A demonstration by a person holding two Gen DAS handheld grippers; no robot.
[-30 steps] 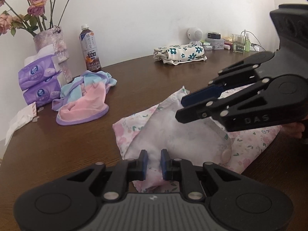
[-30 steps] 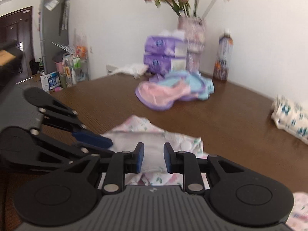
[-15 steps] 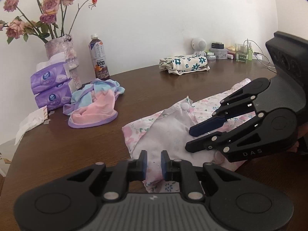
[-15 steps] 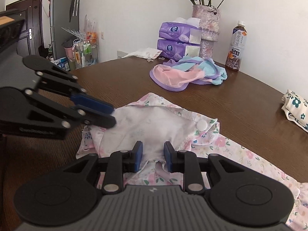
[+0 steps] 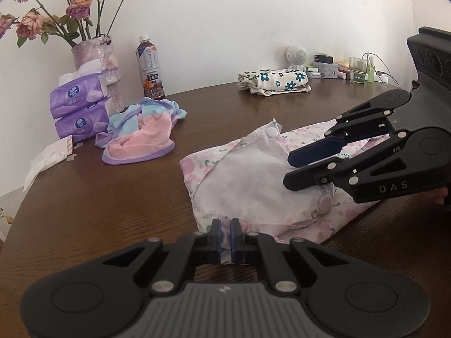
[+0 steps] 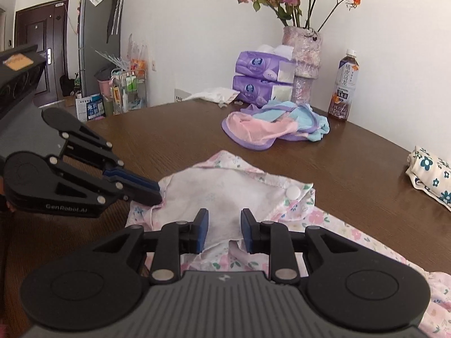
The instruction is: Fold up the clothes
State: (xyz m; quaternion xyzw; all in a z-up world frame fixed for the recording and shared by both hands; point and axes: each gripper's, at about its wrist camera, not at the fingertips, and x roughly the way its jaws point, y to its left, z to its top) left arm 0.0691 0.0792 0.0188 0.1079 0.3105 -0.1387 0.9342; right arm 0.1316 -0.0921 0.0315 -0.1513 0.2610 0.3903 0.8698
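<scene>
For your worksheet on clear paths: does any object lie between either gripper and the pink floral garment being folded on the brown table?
Nothing visible does. The left gripper is shut on the pink floral garment at its near edge. The right gripper is open, with the fabric directly between its fingers. The pink-and-blue clothes pile sits well away.

This is a lived-in home. A dark wooden desk (image 6: 352, 163) stands against a white wall and carries a vase of dried roses (image 6: 303, 53), two purple tissue packs (image 6: 260, 80), a tea bottle (image 6: 344, 84) and loose clothes (image 6: 270, 125). Behind it stand a tall grey fridge (image 6: 98, 42), a dark front door (image 6: 42, 50) and a small cart of household bottles (image 6: 128, 90). At the desk's far end sit toiletries and a small round white gadget (image 5: 296, 56)
</scene>
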